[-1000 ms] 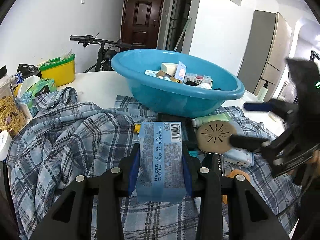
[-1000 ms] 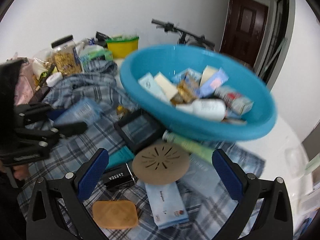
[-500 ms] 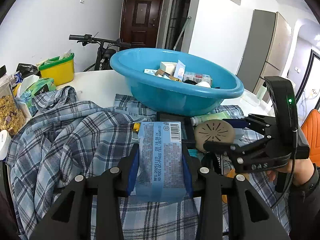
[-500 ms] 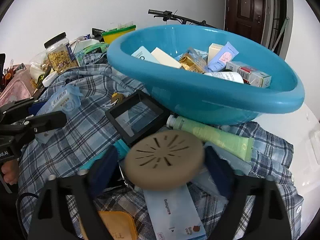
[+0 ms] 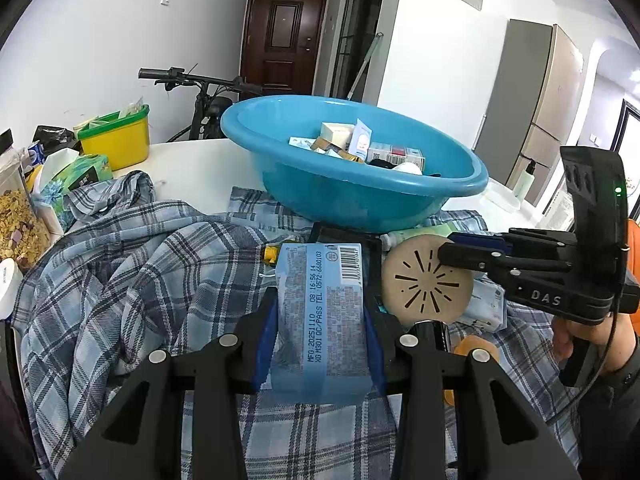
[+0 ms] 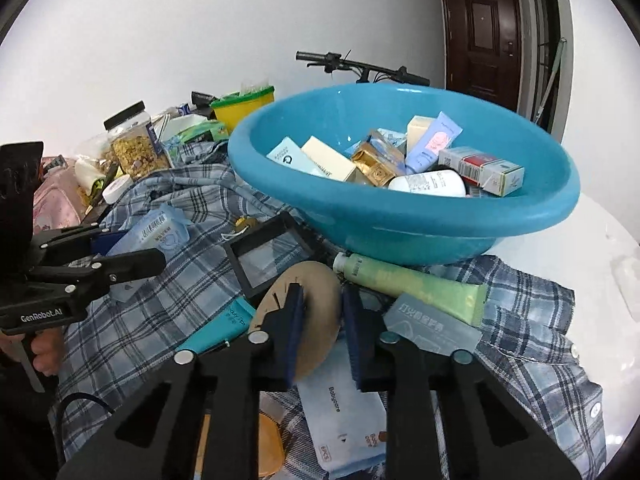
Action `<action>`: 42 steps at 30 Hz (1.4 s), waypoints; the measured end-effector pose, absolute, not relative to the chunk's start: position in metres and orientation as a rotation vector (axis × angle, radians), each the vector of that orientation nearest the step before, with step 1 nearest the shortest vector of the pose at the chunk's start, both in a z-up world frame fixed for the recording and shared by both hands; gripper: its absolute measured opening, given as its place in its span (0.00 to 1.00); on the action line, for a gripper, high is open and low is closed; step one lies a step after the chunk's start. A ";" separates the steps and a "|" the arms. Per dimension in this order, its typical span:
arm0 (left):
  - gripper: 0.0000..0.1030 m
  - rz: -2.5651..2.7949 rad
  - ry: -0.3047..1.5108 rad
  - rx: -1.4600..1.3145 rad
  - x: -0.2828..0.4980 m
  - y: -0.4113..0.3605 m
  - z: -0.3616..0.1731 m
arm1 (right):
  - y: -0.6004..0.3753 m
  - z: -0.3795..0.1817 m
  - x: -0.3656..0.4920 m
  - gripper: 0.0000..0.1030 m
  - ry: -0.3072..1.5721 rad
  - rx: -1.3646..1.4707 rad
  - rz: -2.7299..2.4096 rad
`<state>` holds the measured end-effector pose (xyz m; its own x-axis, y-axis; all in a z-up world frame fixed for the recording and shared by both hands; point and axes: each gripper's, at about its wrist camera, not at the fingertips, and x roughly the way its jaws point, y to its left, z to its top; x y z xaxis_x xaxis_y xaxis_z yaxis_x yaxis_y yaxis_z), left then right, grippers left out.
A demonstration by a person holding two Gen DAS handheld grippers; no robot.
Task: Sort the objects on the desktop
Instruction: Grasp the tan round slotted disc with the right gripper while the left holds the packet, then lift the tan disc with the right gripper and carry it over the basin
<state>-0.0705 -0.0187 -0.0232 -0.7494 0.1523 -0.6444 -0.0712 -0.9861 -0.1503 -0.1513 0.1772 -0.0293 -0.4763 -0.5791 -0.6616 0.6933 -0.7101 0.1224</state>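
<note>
My left gripper (image 5: 320, 316) is shut on a light blue wipes pack (image 5: 322, 300) and holds it above the plaid shirt (image 5: 132, 264). It also shows in the right wrist view (image 6: 158, 232). My right gripper (image 6: 320, 320) is shut on a round tan disc with slits (image 6: 316, 312), tilted on edge; the disc shows in the left wrist view (image 5: 426, 286). A blue basin (image 5: 348, 184) with several boxes and tubes stands just beyond both grippers; it also shows in the right wrist view (image 6: 400, 216).
Around the disc on the shirt lie a black frame (image 6: 264, 254), a green tube (image 6: 412, 286), a Babycare pack (image 6: 340, 416), a teal item (image 6: 218, 328) and an orange pad (image 5: 476, 350). A cereal jar (image 6: 134, 144), yellow bin (image 5: 116, 140) and tissue packs stand left.
My right gripper came down around the tan disc, closed on it and tipped it up on edge. The left gripper kept still with the wipes pack.
</note>
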 end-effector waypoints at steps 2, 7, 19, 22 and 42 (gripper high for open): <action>0.39 2.820 -0.177 -1.057 -0.070 -0.019 -0.023 | 0.180 -0.026 -0.147 0.16 0.206 0.886 -2.196; 0.39 2.818 -0.180 -1.055 -0.070 -0.018 -0.023 | 0.201 -0.008 -0.132 0.16 0.211 0.830 -2.250; 0.39 2.826 -0.162 -1.035 -0.071 -0.014 -0.020 | 0.218 0.019 -0.117 0.16 0.266 0.764 -2.313; 0.39 2.829 -0.169 -1.032 -0.070 -0.016 -0.020 | 0.213 0.002 -0.124 0.16 0.311 0.807 -2.314; 0.39 2.832 -0.142 -1.041 -0.069 -0.013 -0.021 | 0.192 -0.017 -0.079 0.17 0.479 0.722 -2.271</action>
